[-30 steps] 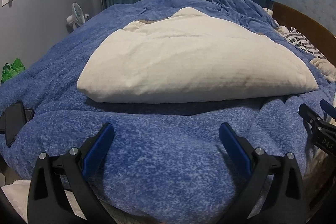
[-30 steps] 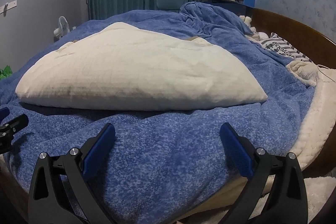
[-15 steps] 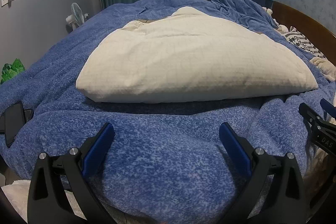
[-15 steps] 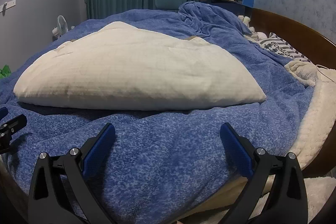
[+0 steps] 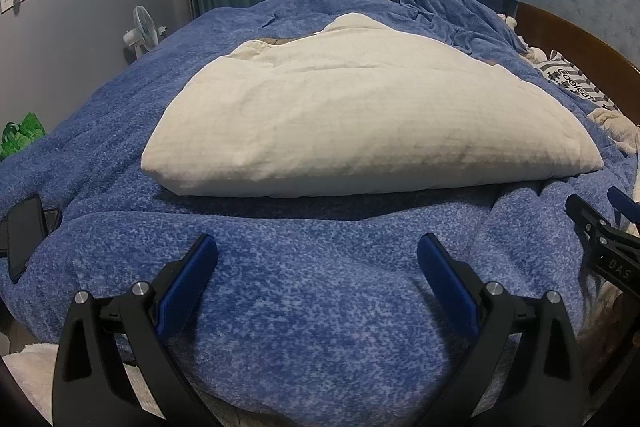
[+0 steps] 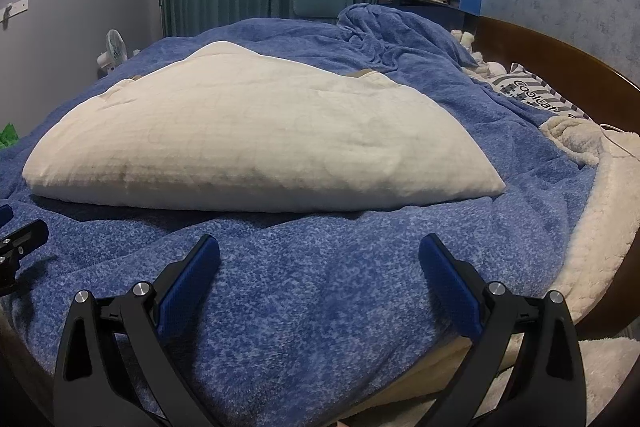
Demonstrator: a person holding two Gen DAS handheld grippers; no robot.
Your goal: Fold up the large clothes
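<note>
A large cream-white garment (image 5: 360, 123) lies folded into a thick rounded slab on the blue fleece blanket (image 5: 312, 287) of a bed; it also shows in the right wrist view (image 6: 256, 139). My left gripper (image 5: 318, 259) is open and empty over the blanket's near edge, short of the garment. My right gripper (image 6: 320, 259) is open and empty, likewise near the front edge. The right gripper shows at the far right of the left view (image 5: 600, 227); the left gripper shows at the left edge of the right view (image 6: 20, 239).
A black phone (image 5: 24, 231) lies on the blanket at the left. A striped pillow (image 6: 532, 99) and wooden headboard (image 6: 560, 75) are at the right. A bunched blue blanket (image 6: 392, 35), a fan (image 5: 142, 35), curtains and a bookshelf stand behind.
Both grippers drifted very slightly; the garment looks marginally nearer. Nothing was grasped or released.
</note>
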